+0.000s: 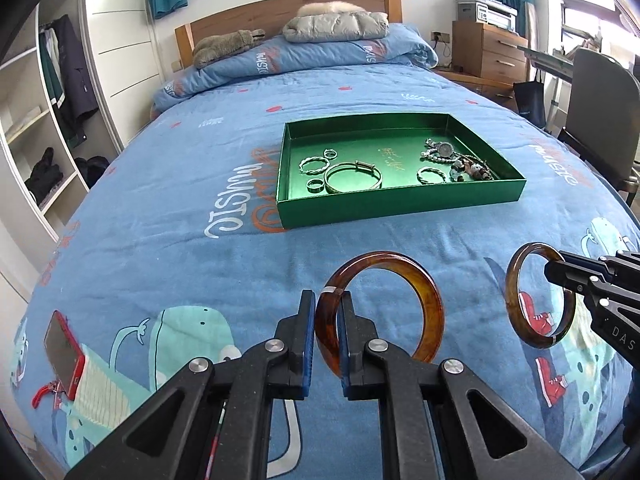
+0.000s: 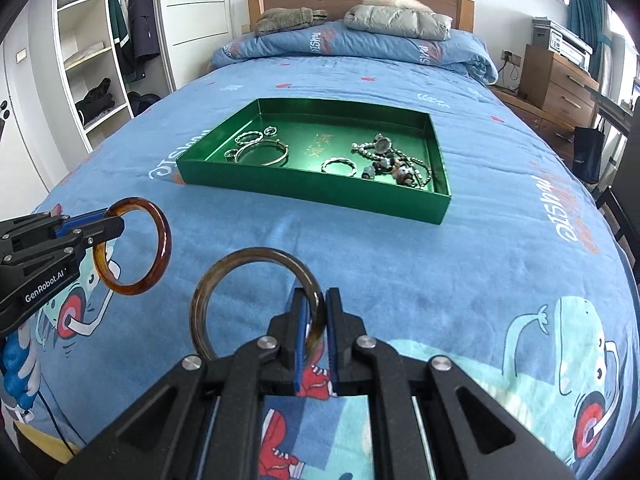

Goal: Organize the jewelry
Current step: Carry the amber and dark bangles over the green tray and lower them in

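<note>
My left gripper [image 1: 328, 304] is shut on an amber-brown bangle [image 1: 424, 292], held upright above the bed; both also show in the right wrist view, the gripper [image 2: 110, 220] and its bangle [image 2: 160, 240]. My right gripper [image 2: 318, 300] is shut on a thinner dark brown bangle [image 2: 224, 268], seen from the left wrist view as the gripper [image 1: 560, 266] and its bangle [image 1: 514, 280]. A green tray [image 1: 400, 202] lies ahead on the bed, also in the right wrist view [image 2: 320, 196]. It holds silver bangles [image 1: 354, 178], rings and a beaded watch heap [image 1: 460, 162].
The blue printed quilt [image 1: 200, 264] covers the bed. A red phone [image 1: 64, 354] lies on a striped cloth at the near left. A folded grey jacket [image 1: 336, 26] and plush toy sit at the headboard. A chair [image 1: 600, 120] stands right, wardrobe shelves left.
</note>
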Tool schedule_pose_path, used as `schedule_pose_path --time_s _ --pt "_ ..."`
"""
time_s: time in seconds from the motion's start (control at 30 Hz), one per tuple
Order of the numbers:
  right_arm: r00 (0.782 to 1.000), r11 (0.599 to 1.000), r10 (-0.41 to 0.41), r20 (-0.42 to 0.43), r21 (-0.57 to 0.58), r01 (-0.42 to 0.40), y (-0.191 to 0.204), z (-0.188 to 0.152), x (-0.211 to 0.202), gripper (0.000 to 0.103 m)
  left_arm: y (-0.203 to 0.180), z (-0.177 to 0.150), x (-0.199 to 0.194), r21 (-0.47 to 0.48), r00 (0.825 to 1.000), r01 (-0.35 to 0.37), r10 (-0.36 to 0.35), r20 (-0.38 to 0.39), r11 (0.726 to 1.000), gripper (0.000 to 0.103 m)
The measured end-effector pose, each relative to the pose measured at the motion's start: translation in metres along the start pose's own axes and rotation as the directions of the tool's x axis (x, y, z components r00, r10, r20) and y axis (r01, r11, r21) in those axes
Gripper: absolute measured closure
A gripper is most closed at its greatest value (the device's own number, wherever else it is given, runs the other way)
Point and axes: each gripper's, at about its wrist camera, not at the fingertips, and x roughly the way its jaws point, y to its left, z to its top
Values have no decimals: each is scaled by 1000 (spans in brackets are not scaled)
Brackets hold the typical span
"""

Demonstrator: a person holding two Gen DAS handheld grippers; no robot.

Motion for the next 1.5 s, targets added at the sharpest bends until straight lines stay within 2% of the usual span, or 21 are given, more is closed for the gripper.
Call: schedule_pose_path --time_s 0.43,0.57,0.8,1.0,1.17,1.3,1.5 --pt "993 999 -34 114 43 30 -20 -2 -72 95 -27 5 -61 51 996 -43 39 80 998 92" --pt "984 998 -46 169 43 39 -25 17 -90 95 -22 27 -71 37 992 -50 46 116 998 92" --pt "961 998 -66 268 33 60 -36 69 -101 95 -1 80 -70 7 982 -76 74 173 997 92" --pt "944 996 -82 319 46 71 -51 124 -82 95 8 131 -40 -3 979 -98 97 179 995 92" --pt "939 995 -96 330 47 86 -62 166 -49 95 11 171 8 -23 984 -94 96 152 995 92" --pt "955 996 -82 285 58 69 -70 185 -4 95 7 192 61 -28 993 -70 72 94 997 92" --pt "979 994 -66 193 102 47 -87 200 70 95 0 205 132 -12 998 -58 57 -4 998 92"
